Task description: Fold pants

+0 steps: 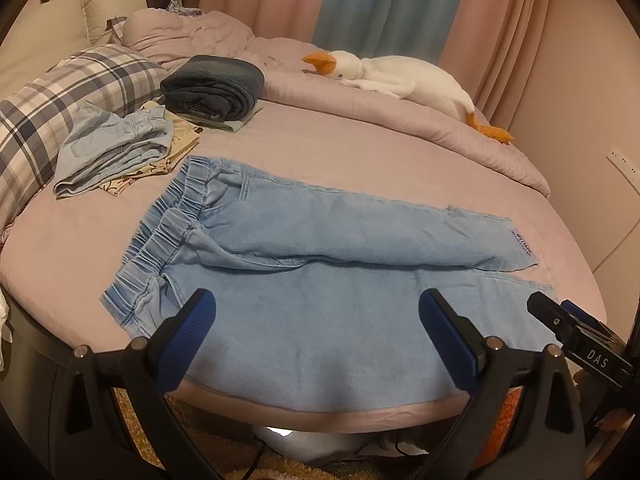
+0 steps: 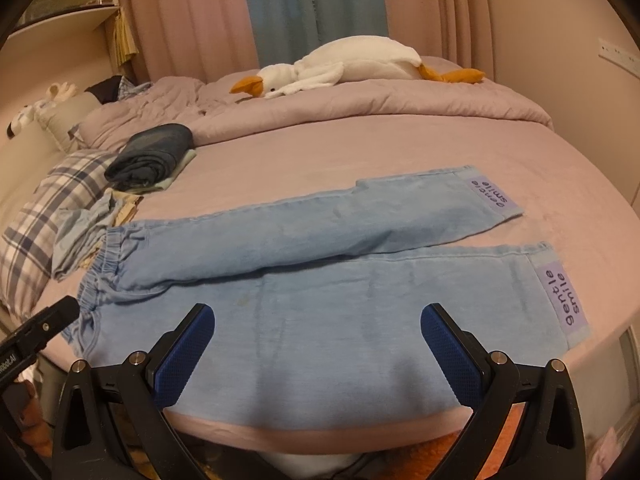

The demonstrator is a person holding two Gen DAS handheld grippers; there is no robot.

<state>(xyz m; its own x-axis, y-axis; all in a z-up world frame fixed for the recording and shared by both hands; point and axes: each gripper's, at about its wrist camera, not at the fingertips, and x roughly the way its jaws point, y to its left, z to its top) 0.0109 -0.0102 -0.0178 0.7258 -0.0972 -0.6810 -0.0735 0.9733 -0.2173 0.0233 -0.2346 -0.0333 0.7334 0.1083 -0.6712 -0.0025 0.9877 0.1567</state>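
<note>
Here, the scene in short lines:

Pants: light blue pants [image 1: 320, 264] lie flat and unfolded on the pink bed [image 1: 360, 152], near its front edge.
Long axis: it runs left to right, along the front edge of the bed.
Direction: the elastic waistband [image 1: 168, 224] points to the left, toward the pillows; the two leg ends point to the right.
Legs: they lie side by side, the far leg a little over the near one close to the crotch.
Labels: each leg end has a purple patch [image 2: 566, 300] with the words "gentle smile".
Left gripper [image 1: 316, 320]: fingers spread wide, holding nothing, above the near leg by the waist half.
Right gripper [image 2: 318, 328]: fingers also spread wide, empty, above the near leg.
Other things: folded clothes [image 1: 112, 152] and a plaid pillow [image 1: 48, 112] on the left; a plush goose [image 1: 392, 76] lies far back.
</note>
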